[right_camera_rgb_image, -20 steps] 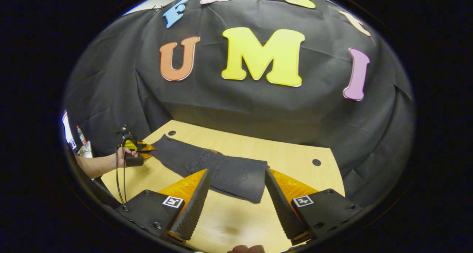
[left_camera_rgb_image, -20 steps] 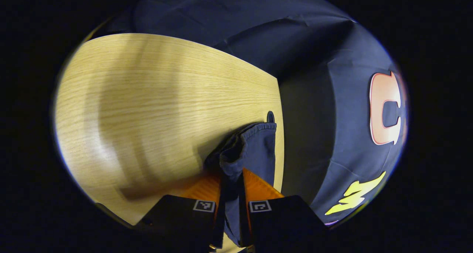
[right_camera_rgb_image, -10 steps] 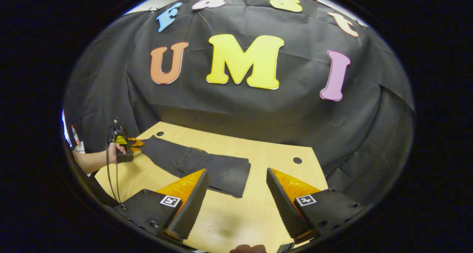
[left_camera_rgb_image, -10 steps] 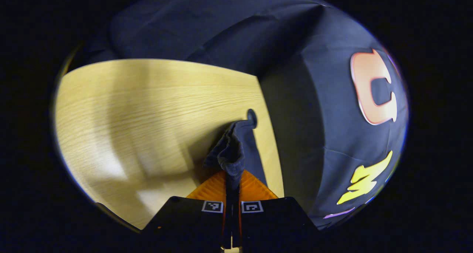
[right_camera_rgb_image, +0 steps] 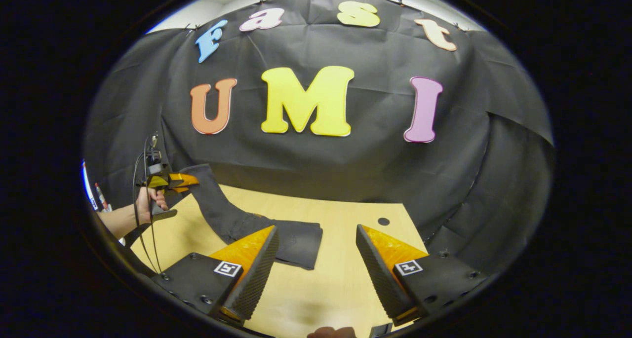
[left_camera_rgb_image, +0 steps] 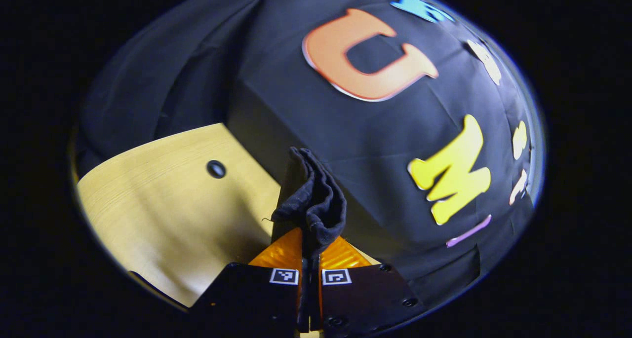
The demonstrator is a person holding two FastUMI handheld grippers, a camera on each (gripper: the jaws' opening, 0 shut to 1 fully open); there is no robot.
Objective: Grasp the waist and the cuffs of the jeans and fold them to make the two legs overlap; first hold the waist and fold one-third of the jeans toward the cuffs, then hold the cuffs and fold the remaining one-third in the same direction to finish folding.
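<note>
Dark jeans (right_camera_rgb_image: 296, 239) lie on the wooden table (right_camera_rgb_image: 335, 279), their near end flat just beyond my right gripper's left finger. The far leg end (right_camera_rgb_image: 210, 197) rises off the table to my left gripper (right_camera_rgb_image: 190, 181), held by a person's hand (right_camera_rgb_image: 148, 200). In the left gripper view, my left gripper (left_camera_rgb_image: 309, 239) is shut on the bunched cuff end (left_camera_rgb_image: 313, 200), which stands up between the fingers. My right gripper (right_camera_rgb_image: 316, 229) hangs open over the table's front part with nothing between its fingers.
The black cloth wall closes the booth behind and to the sides of the table. A round hole (right_camera_rgb_image: 383, 221) sits near the table's far right corner, another hole (left_camera_rgb_image: 216, 169) near the far left edge. A cable hangs from the left gripper.
The left gripper closed fully on the cuff end and lifted it off the table, swinging toward the wall. The right gripper drew back slightly; the jeans' flat part looks shorter.
</note>
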